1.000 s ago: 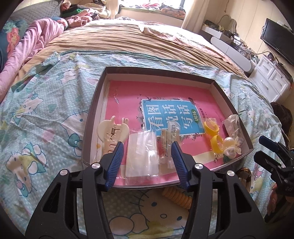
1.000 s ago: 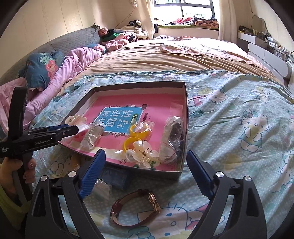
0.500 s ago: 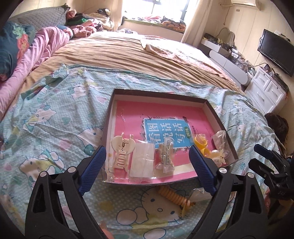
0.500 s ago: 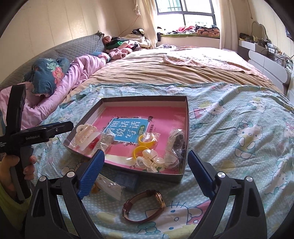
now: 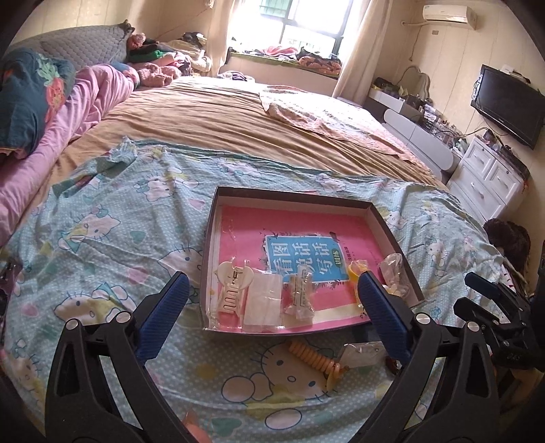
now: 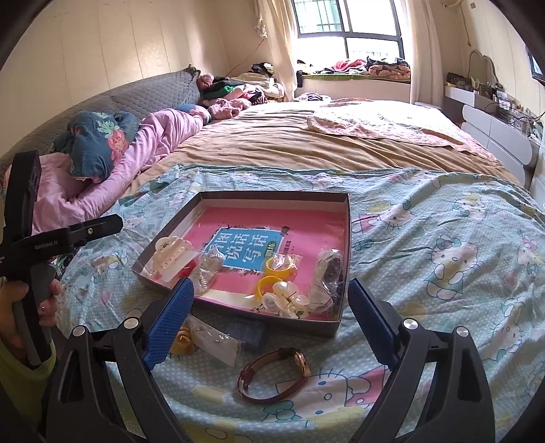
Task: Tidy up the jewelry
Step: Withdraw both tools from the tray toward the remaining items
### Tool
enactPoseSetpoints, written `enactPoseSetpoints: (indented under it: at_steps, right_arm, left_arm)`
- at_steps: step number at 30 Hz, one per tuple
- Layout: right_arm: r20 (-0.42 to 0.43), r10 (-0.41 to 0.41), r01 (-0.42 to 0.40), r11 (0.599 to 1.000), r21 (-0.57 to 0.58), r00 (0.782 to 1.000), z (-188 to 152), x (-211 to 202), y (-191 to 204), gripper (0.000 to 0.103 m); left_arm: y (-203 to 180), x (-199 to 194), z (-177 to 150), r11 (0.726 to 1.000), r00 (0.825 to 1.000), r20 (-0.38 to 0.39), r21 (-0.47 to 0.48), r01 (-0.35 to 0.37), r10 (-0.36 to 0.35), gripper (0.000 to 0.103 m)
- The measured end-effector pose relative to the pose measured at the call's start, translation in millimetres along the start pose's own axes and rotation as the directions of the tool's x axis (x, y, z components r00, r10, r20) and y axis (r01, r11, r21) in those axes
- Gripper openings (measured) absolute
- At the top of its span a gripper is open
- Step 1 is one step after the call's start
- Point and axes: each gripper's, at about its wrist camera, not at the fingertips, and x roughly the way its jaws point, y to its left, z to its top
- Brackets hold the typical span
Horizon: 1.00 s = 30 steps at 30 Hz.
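Jewelry is lying partly in a shallow box (image 5: 385,231) on the bed and partly on the cartoon-cat sheet (image 6: 442,259) in front of it. Only the right wrist view is showing a brown-strapped watch (image 6: 276,375) lying on the sheet just before the box, beside a small clear bag (image 6: 213,342). Only the left wrist view is showing an orange coiled band (image 5: 311,356) near the box's front wall. Inside the box, a cream hair claw (image 5: 233,286) and bagged pieces are resting on a pink book (image 5: 299,245). The left hand-held gripper (image 5: 272,313) and the right hand-held gripper (image 6: 270,315) are both hovering wide apart, holding nothing. Behind, a tan blanket (image 5: 238,119) is covering the bed, and a window (image 6: 347,30) is letting in daylight.
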Motion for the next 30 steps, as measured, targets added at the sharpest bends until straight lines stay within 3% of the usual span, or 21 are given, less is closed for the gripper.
enactPoseSetpoints:
  at_steps: [16, 30]
  right_arm:
    - [0.019, 0.002, -0.001, 1.000, -0.010, 1.000, -10.2, -24.9, -3.3, 0.091]
    - [-0.011, -0.009, 0.009, 1.000, -0.027, 1.000, -35.6, -35.4, -14.2, 0.091]
  left_arm:
    - [-21.1, -14.7, -14.3, 0.999, 1.000, 0.006, 0.040, 0.005, -0.005, 0.093]
    - [-44.1, -12.7, -39.1, 0.997, 0.999, -0.038, 0.076, -0.006, 0.009, 0.093]
